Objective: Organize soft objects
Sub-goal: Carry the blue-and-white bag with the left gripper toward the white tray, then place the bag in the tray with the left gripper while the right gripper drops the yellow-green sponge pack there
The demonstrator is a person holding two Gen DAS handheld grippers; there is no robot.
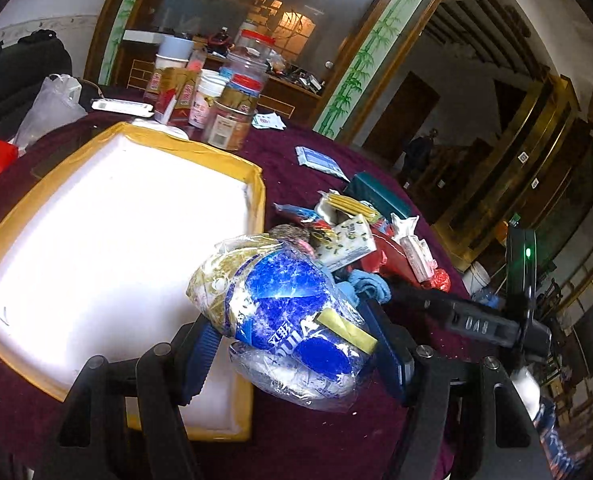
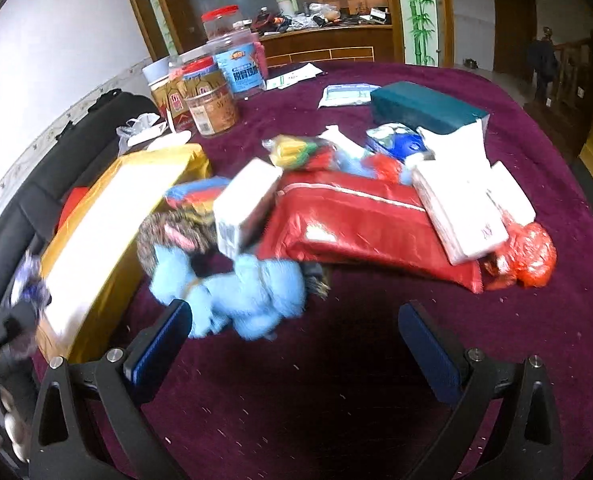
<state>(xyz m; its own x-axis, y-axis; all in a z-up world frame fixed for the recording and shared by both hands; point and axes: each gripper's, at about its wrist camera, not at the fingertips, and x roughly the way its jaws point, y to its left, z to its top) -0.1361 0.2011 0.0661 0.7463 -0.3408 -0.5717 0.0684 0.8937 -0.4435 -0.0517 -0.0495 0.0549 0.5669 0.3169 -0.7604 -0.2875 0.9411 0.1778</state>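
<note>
While the table (image 2: 376,380) spreads wide under its dark red cloth, a white foam box (image 1: 108,232) with yellow taped edges sits beside a heap of soft things — red pouch (image 2: 360,224), blue cloth (image 2: 252,296). Over the box's corner, the left hand-held gripper (image 1: 296,344) clamps a blue-printed plastic bag (image 1: 284,304); the right hand-held gripper (image 2: 296,344) gapes wide, holding nothing.

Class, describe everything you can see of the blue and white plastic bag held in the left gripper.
The blue and white plastic bag is a crinkled, glossy clear wrapper printed with blue shapes and white lettering, stuffed with something soft and yellowish. A yellow strip lies at its right side. The left gripper clamps it between blue pads, holding it tilted above the maroon tablecloth, at the edge of the white yellow-taped box.
</note>
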